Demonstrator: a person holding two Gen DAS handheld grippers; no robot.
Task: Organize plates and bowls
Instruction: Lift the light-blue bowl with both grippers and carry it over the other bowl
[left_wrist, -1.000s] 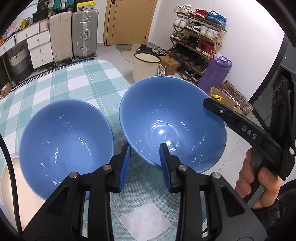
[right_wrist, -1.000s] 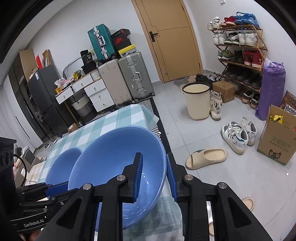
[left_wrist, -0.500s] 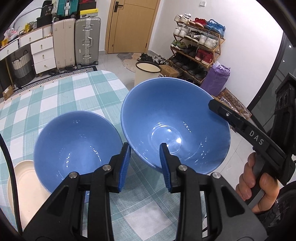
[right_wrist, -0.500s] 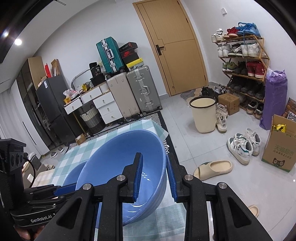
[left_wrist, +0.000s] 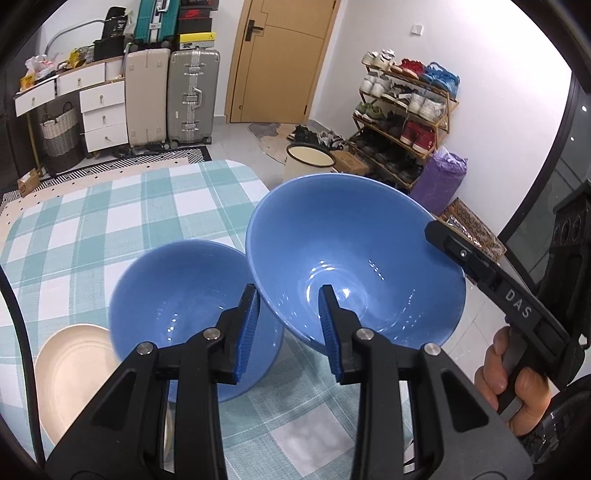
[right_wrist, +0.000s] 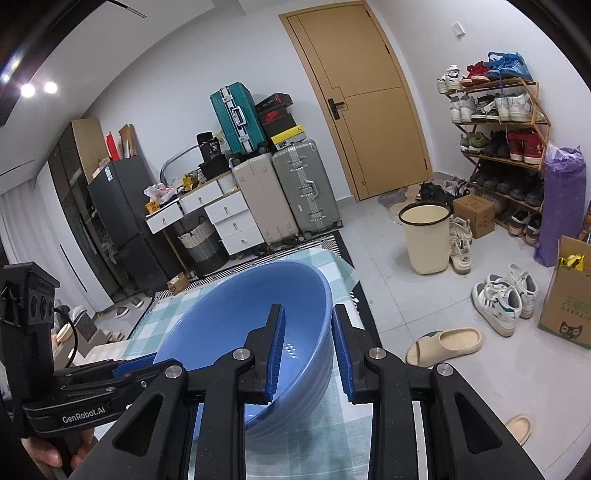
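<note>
Over the right edge of the tabletop (left_wrist: 110, 221), near its far right corner, the larger blue bowl (left_wrist: 354, 266) hangs tilted, lifted clear of the checked cloth, its rim just beside or touching the rim of the smaller blue bowl (left_wrist: 184, 295). The smaller bowl sits on the cloth toward the near left, with a cream plate (left_wrist: 70, 365) just beside it at the near left edge. Judgement: the larger bowl is held tilted and high to bring it over the smaller one for nesting, though the order of stacking cannot be told. Right gripper (right_wrist: 308, 354): jaws narrowly parted and straddling the larger bowl's near wall, one pad inside and one outside; it appears clamped on the rim and carrying the bowl. In the left wrist view its black body reaches that rim from the right, a hand (left_wrist: 517, 384) on the handle. Left gripper (left_wrist: 288, 332): jaws parted, nothing between the pads, hovering in front of the gap between the two bowls; contact with either bowl cannot be told. Risk, judged: one-sided rim grip, bowl may pivot.
</note>
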